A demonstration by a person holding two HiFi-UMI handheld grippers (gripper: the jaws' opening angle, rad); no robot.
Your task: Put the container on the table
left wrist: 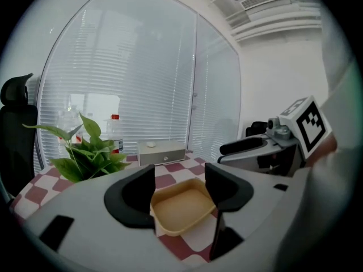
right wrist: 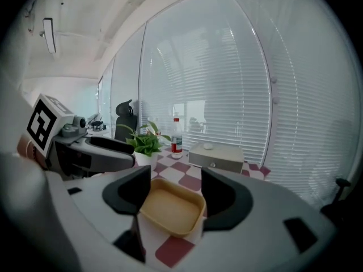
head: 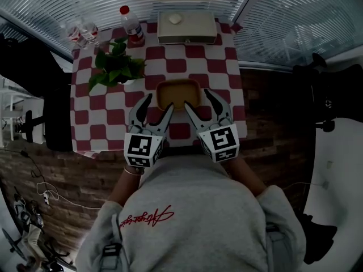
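A shallow yellow container [head: 178, 94] sits on the red-and-white checked table [head: 227, 67], near its front edge. My left gripper [head: 157, 106] is open just in front of the container's left corner. My right gripper [head: 201, 103] is open at its right corner. In the left gripper view the container [left wrist: 181, 208] lies on the cloth beyond the spread jaws of the left gripper [left wrist: 180, 177], apart from them. The right gripper view shows the same container [right wrist: 170, 211] past the wide jaws of the right gripper [right wrist: 176, 181]. Neither gripper holds anything.
A potted green plant [head: 116, 66] stands left of the container. At the table's far edge are a beige box [head: 186, 27], a red-capped bottle [head: 131, 24] and clear bottles [head: 82, 33]. A black chair [head: 34, 67] is at the left. Window blinds lie beyond.
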